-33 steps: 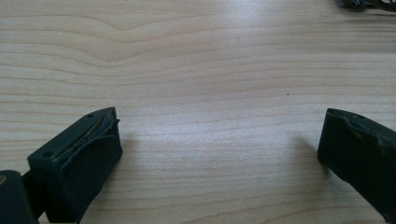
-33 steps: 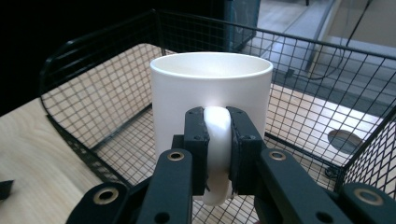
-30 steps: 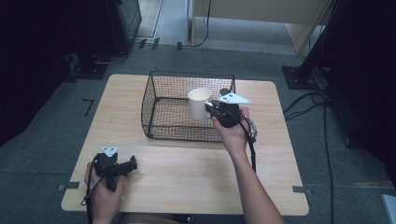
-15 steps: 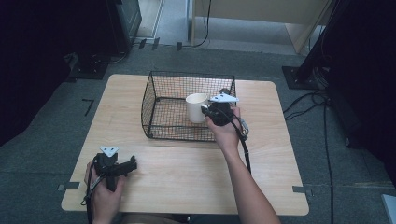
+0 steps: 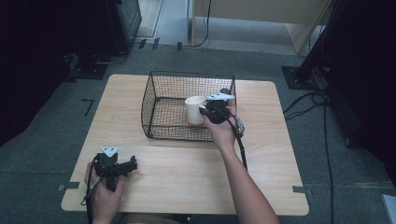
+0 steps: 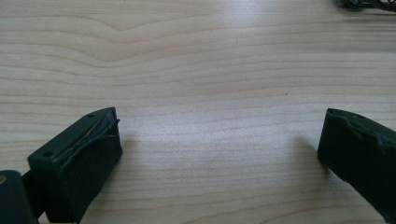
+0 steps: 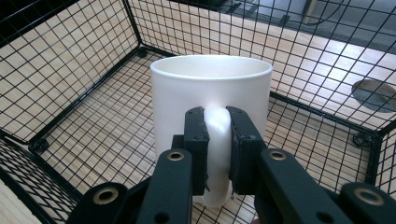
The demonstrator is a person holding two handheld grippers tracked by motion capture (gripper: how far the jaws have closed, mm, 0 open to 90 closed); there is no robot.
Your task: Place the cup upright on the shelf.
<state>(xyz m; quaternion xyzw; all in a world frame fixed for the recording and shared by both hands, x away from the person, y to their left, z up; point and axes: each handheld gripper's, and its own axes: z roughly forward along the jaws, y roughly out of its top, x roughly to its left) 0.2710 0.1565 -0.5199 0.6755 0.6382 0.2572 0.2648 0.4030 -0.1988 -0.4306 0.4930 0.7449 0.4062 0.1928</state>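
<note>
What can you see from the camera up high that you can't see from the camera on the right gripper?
Only the high view takes in the whole wooden table, the left gripper resting near its front edge, the person's forearms and the grey floor.

Only the right gripper view shows up close how the right gripper has its two jaws pinched on the handle of the white mug.

Both show the mug, upright, inside the black wire basket, with the right gripper at it.
</note>
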